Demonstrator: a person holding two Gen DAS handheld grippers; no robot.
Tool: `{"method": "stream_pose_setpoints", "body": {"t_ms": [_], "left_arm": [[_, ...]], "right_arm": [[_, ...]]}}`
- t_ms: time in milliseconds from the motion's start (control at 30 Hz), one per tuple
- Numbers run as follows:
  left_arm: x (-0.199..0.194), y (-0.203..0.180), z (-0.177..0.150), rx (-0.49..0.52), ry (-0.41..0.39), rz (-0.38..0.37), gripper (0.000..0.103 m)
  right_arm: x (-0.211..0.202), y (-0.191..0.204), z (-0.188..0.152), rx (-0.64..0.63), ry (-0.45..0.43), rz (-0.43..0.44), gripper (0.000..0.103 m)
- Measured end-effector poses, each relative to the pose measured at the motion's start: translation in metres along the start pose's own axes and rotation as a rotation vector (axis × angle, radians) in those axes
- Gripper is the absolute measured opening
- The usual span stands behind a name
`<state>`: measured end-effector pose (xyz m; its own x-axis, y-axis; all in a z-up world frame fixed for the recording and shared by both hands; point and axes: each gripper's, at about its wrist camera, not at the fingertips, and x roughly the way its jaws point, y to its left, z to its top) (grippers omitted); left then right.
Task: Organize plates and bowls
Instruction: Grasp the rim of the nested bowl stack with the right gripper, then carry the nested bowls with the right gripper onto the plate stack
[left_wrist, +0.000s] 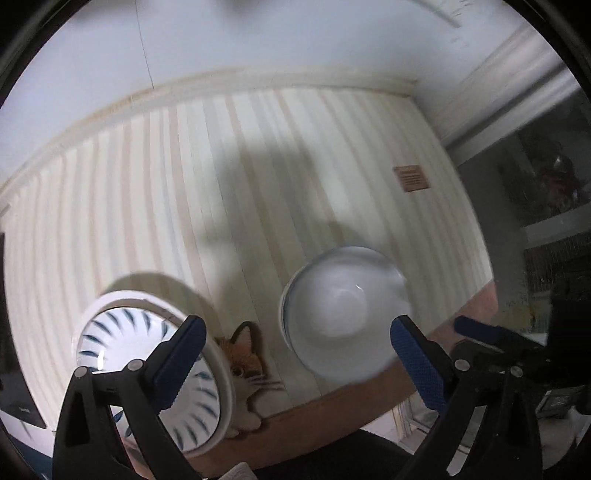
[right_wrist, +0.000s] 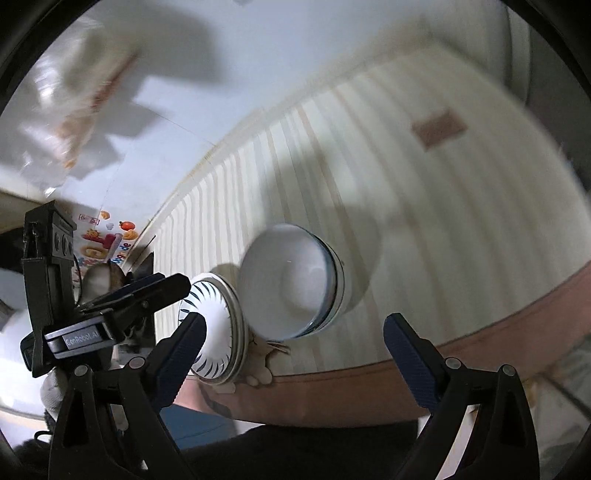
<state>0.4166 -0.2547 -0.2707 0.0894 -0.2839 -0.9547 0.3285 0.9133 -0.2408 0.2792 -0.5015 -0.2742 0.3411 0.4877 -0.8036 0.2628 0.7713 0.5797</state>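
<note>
A white bowl (left_wrist: 343, 314) stands on the striped table near its front edge; it also shows in the right wrist view (right_wrist: 291, 288). To its left a white dish with blue leaf strokes (left_wrist: 147, 369) lies in a plain white plate (left_wrist: 221, 373); the pair shows in the right wrist view (right_wrist: 214, 332). My left gripper (left_wrist: 299, 354) is open and empty, above the gap between the dish and the bowl. My right gripper (right_wrist: 295, 354) is open and empty, in front of the bowl. The other gripper (right_wrist: 140, 295) appears at the left of the right wrist view.
The table wears a striped cream cloth (left_wrist: 221, 184) with a cat picture (left_wrist: 247, 362) at the front edge and a brown label (left_wrist: 412, 178) at the far right. A white wall (left_wrist: 258, 37) runs behind. A dark cabinet (left_wrist: 535, 184) stands at the right.
</note>
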Motion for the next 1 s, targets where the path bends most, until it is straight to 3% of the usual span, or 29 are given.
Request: {"method": "stream_pose_setpoints", "body": {"t_ms": [200,433,467,533,567,667,700,1000], "left_arm": [[0.056,0.016,0.020,-0.059,0.121,-0.030,0.102],[0.097,0.025,0.027,-0.117,0.225,-0.093,0.098],[0.102,0.026,0.027,-0.125,0.245,-0.104,0.097],[0.111,0.027,0.026,-0.126,0.274,-0.130,0.081],[0.115,0.026,0.025,-0.120,0.287,-0.135,0.077],[0.116,0.024,0.023,-0.119,0.275,-0.206,0.063],[0.115,0.022,0.023,-0.121,0.270,-0.230,0.056],[0.105,0.024,0.016,-0.151,0.251,-0.193,0.056]], "right_arm": [[0.081,-0.046,0.020,0.076,0.142,0.068,0.099],[0.134,-0.061,0.026,0.087,0.218,0.137,0.098],[0.140,-0.061,0.027,0.083,0.230,0.138,0.096],[0.149,-0.060,0.029,0.081,0.245,0.133,0.088],[0.155,-0.060,0.029,0.080,0.259,0.132,0.076],[0.170,-0.061,0.029,0.090,0.290,0.148,0.056],[0.172,-0.061,0.028,0.096,0.291,0.148,0.055],[0.169,-0.064,0.025,0.133,0.279,0.150,0.053]]}}
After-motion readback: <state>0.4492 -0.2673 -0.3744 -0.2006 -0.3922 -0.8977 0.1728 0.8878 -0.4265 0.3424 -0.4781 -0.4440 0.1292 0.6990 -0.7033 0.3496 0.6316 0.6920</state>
